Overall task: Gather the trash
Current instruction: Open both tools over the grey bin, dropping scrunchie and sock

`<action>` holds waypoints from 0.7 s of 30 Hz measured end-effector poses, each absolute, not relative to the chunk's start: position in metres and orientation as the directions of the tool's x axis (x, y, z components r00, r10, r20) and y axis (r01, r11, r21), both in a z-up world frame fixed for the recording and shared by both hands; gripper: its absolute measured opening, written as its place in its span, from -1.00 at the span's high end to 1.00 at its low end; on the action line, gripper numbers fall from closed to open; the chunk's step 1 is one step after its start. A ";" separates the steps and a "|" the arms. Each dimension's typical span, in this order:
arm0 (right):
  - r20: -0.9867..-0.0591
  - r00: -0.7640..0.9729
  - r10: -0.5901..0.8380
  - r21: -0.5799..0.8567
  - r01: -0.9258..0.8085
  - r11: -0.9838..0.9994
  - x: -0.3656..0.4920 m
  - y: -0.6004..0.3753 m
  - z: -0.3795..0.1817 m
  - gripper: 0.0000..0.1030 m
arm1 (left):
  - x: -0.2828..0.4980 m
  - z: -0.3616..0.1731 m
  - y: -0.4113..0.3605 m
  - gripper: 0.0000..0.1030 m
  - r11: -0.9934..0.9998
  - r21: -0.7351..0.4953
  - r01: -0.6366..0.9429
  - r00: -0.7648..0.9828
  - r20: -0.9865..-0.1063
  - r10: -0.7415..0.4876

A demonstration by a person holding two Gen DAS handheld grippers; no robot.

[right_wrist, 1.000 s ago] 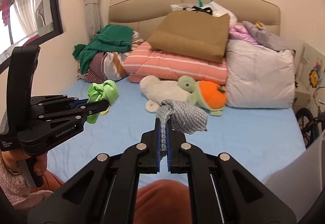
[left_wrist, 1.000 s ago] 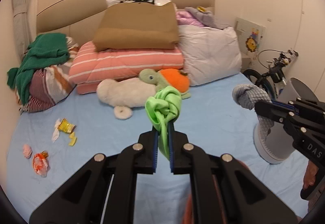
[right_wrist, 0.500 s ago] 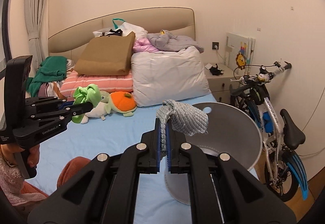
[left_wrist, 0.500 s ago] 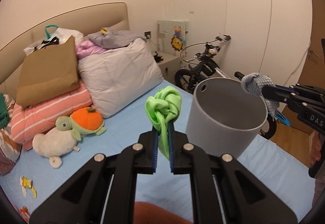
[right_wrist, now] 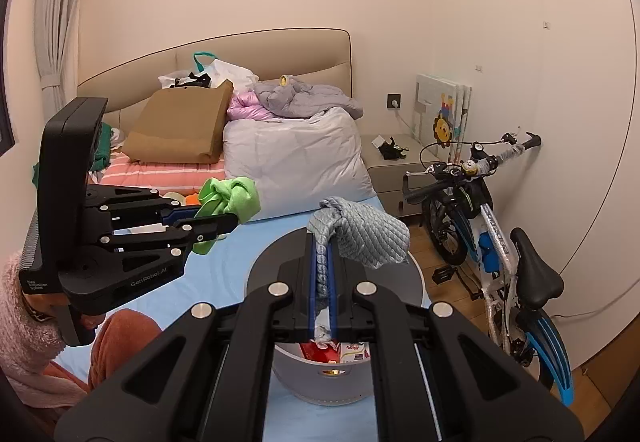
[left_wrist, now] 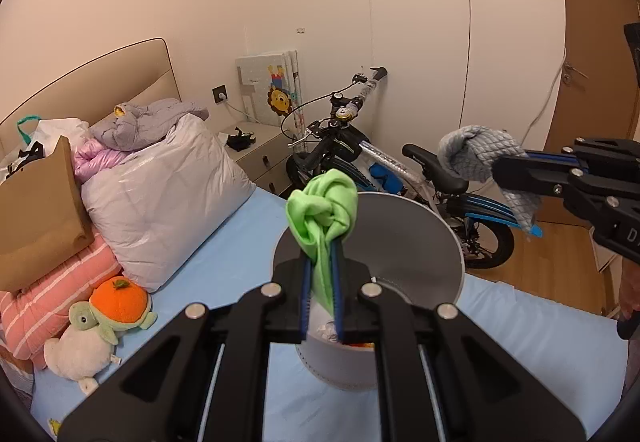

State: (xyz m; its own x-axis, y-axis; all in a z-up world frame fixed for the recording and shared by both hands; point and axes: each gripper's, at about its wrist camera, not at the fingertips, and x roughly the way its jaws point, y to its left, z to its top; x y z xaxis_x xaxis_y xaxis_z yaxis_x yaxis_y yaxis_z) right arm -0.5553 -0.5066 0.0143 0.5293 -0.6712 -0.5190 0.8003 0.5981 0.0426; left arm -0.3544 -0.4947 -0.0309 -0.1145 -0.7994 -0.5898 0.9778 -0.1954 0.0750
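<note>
Two grippers, left (left_wrist: 321, 262) and right (right_wrist: 323, 278), two cloths, green (left_wrist: 322, 203) and grey (right_wrist: 362, 232), one bin (left_wrist: 416, 242), one bike (right_wrist: 486, 217), one turtle toy (left_wrist: 110, 306), one paper bag (right_wrist: 178, 127), one nightstand (right_wrist: 394, 165).

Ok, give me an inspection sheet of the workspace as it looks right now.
Surface: blue bedsheet.
Job's things: grey bin on the bed, packets inside; green cloth; grey cloth.
Clutter: plush turtle, pillows, brown paper bag.
Grippers: left gripper shut on green cloth; right gripper shut on grey cloth; both near the bin.
Cables: white lead from wall socket.
Surroundings: bicycle, nightstand, headboard.
</note>
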 end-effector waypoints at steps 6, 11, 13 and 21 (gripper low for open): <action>-0.525 0.546 -0.653 0.059 0.789 0.612 -0.552 -0.520 0.013 0.92 | -0.363 -0.032 -0.512 0.82 -0.209 0.076 0.975 -0.123 -0.600 -0.791; -0.536 0.550 -0.641 0.060 0.781 0.621 -0.542 -0.533 0.009 0.92 | -0.365 -0.037 -0.525 0.81 -0.212 0.079 0.974 -0.121 -0.608 -0.784; -0.535 0.547 -0.643 0.056 0.783 0.620 -0.539 -0.538 0.007 0.92 | -0.365 -0.038 -0.529 0.76 -0.211 0.077 0.974 -0.121 -0.611 -0.782; -0.539 0.530 -0.655 0.081 0.807 0.586 -0.539 -0.556 0.002 0.11 | -0.363 -0.039 -0.537 -0.42 -0.186 0.081 0.979 -0.102 -0.597 -0.796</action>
